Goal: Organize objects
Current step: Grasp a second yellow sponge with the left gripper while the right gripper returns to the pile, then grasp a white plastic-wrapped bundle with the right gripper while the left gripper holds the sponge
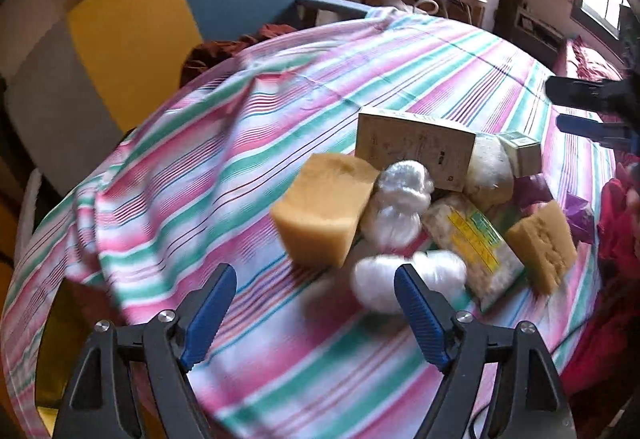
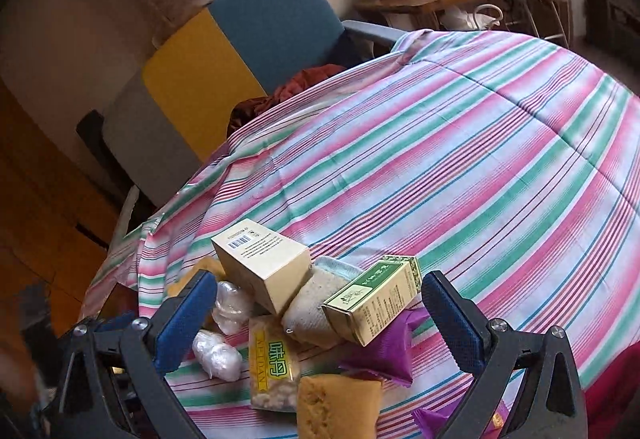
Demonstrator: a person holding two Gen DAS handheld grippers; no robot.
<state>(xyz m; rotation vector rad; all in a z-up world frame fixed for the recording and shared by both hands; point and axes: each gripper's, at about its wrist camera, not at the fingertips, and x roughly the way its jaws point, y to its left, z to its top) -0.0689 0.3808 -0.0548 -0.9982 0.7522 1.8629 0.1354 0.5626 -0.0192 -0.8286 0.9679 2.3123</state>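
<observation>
Hovering wide open and empty, the left gripper (image 1: pixel 316 313) hangs over a striped tablecloth (image 1: pixel 208 167) just short of a jumbled heap of goods, its blue pads bracketing bare cloth beside a white plastic-wrapped bundle (image 1: pixel 436 271). The right gripper (image 2: pixel 316 323) likewise stands fully spread, holding nothing, its fingers framing the same pile. Nearest lie a yellow sponge (image 2: pixel 340 405) and a clear snack packet (image 2: pixel 274 371); beyond them a green carton (image 2: pixel 374 303) leans on a grey pouch (image 2: pixel 312 309) and a beige box (image 2: pixel 262 261) is propped at a tilt. Pulling any lower item risks toppling those leaning boxes, while loose wrinkled cloth could snag a finger. A blue chair (image 2: pixel 276 23) stands behind.
</observation>
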